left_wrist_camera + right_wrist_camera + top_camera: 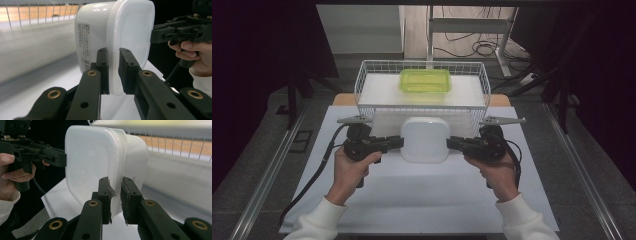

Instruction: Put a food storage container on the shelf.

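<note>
Both grippers, left gripper [398, 143] and right gripper [451, 143], have fingers [103, 65] clamped on the white lidded container's [425, 139] opposite rims at frame centre, just below the wire basket [362, 82]: lift level, matched speed, clear the front wire before moving in.

A white-covered table [422, 195] carries a wire basket [362, 85], apparently resting directly on it.
</note>
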Action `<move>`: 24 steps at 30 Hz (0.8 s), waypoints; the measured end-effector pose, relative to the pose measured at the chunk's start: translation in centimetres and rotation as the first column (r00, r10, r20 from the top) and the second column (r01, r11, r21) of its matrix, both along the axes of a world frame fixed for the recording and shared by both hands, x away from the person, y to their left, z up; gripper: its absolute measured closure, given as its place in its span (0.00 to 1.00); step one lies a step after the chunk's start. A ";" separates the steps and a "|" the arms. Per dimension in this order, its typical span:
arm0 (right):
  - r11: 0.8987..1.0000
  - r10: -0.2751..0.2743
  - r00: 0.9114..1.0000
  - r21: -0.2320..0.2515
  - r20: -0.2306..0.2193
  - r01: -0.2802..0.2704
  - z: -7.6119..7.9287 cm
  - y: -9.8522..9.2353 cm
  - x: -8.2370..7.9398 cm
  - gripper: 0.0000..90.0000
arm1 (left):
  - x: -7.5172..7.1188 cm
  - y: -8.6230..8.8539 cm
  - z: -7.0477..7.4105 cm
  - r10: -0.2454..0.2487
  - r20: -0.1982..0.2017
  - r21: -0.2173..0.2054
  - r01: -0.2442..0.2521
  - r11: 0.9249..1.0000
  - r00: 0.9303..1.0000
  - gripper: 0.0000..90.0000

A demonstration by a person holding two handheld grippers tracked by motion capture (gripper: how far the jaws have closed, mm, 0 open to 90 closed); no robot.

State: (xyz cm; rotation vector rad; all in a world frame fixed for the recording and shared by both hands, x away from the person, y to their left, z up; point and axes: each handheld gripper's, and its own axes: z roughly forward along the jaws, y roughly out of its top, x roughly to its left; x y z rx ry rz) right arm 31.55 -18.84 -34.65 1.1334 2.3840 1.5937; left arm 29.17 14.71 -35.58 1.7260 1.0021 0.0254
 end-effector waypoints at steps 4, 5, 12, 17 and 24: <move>1.000 0.006 0.999 0.010 0.036 -0.007 1.7 0.1 0.0 0.86 | 0.1 0.1 1.4 0.003 0.021 -0.010 -0.002 1.000 1.000 0.88; 1.000 0.004 0.999 0.011 0.043 -0.005 2.1 0.1 0.0 0.86 | 0.1 0.1 1.7 0.004 0.027 -0.010 -0.004 1.000 1.000 0.88; 1.000 0.005 0.997 0.011 0.073 -0.006 4.0 0.0 0.8 0.86 | 1.2 0.0 3.6 0.004 0.050 -0.013 -0.003 1.000 0.999 0.87; 1.000 0.004 0.997 0.018 0.083 -0.005 5.1 0.1 1.9 0.86 | 2.1 0.2 5.0 0.008 0.067 -0.004 -0.008 1.000 0.998 0.87; 0.999 0.003 0.995 0.041 0.105 -0.007 7.1 0.3 3.3 0.87 | 3.5 0.5 7.1 0.015 0.095 -0.013 -0.014 1.000 0.995 0.88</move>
